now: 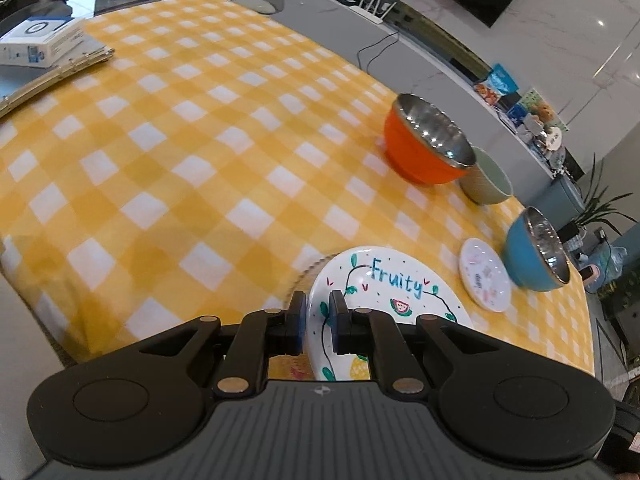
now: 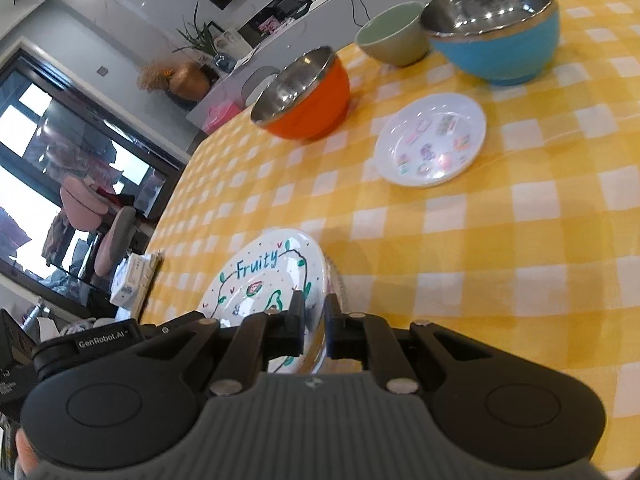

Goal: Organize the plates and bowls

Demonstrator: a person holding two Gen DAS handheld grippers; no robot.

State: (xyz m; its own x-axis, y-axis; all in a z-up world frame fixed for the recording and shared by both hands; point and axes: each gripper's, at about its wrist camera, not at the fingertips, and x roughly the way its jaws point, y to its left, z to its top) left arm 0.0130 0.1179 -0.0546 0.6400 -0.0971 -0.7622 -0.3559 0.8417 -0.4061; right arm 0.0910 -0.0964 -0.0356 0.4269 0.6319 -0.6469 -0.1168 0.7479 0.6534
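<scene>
Fruity plate [image 1: 394, 280] in both claws' grip

Your left wrist view looks steeply down along its fingers from close over the near table edge. Your right wrist view sits equally close, tilted, facing across the checked tablecloth [image 2: 500, 240]. Both share the Fruity plate [image 1: 384, 280], orange bowl [image 1: 416, 156], blue bowl [image 2: 500, 48].

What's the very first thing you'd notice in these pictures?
The white Fruity plate with painted fruit, close to the cameras: the left hand-held gripper and right hand-held gripper each pinch its rim from opposite sides. Behind it on the yellow checked tablecloth stand a shiny orange bowl and a blue bowl.
</scene>
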